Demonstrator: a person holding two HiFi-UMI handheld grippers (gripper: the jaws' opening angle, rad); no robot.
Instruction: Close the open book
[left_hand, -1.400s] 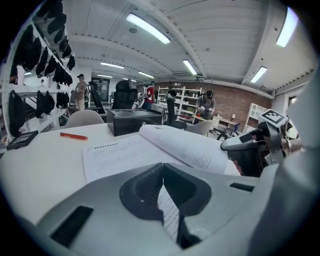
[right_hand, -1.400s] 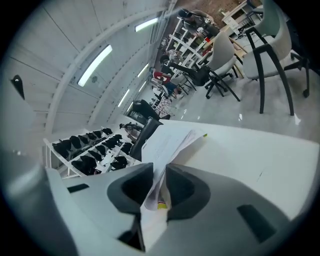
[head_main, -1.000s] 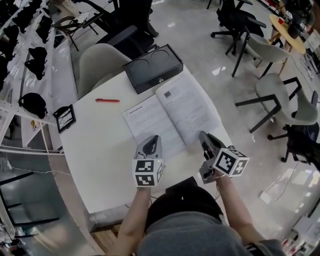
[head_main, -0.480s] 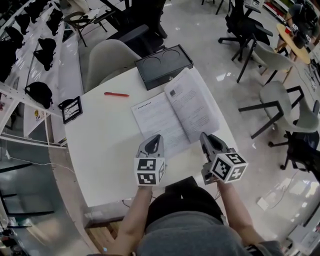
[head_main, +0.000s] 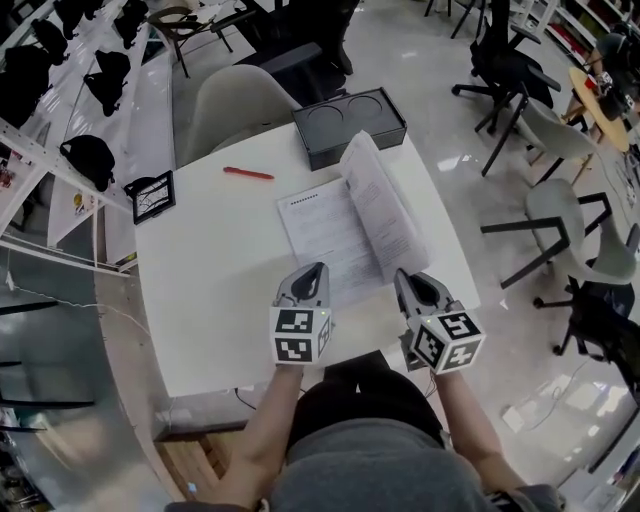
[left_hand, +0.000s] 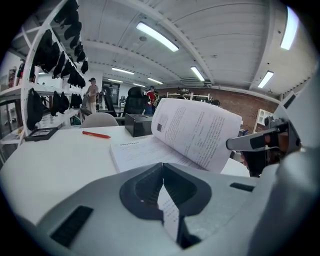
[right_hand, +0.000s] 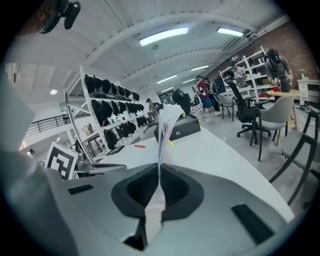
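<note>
Bearing book (head_main: 335, 232), pen (head_main: 247, 173), black box (head_main: 350, 126): white table (head_main: 205, 275); glossy floor (head_main: 470, 165), chairs (head_main: 236, 100) around.

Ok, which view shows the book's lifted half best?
Left gripper view: the lifted half of the book faces it, curved, print showing. The head view foreshortens it from above; the right gripper view sees it edge-on, clamped in the right gripper.

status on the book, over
Both shut: left gripper on left page, right gripper on right page, standing upright. Half-turned book not closed. Clear of red pen, black box.
</note>
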